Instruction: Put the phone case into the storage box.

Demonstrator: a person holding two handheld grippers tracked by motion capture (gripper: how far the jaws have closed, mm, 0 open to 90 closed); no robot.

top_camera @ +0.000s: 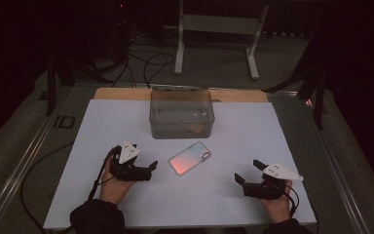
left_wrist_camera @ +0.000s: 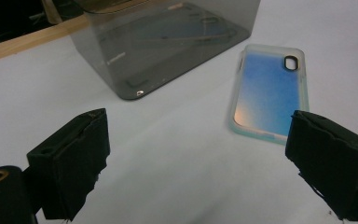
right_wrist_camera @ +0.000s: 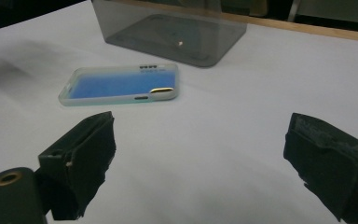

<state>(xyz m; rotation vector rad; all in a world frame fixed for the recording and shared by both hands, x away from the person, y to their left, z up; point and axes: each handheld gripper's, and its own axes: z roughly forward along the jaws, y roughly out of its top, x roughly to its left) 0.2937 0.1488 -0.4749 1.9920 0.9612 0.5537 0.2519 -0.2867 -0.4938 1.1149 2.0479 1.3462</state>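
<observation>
A phone case (top_camera: 190, 157) with a blue-to-orange tint lies flat on the white table cover, in front of a smoky see-through plastic box (top_camera: 181, 113). My left gripper (top_camera: 152, 166) rests on the cover just left of the case, jaws wide apart with nothing between them. The left gripper view has the case (left_wrist_camera: 270, 91) ahead on the right and the box (left_wrist_camera: 168, 37) behind it. My right gripper (top_camera: 247, 171) sits open to the right of the case, pointing left. In the right gripper view the case (right_wrist_camera: 121, 85) lies ahead with the box (right_wrist_camera: 172, 30) beyond.
The white cover (top_camera: 102, 195) sits on a wooden board whose edge (top_camera: 121, 93) shows at the back. Metal rails (top_camera: 24, 161) flank the table. Cables (top_camera: 146, 63) and a white stand (top_camera: 216, 29) lie on the floor beyond.
</observation>
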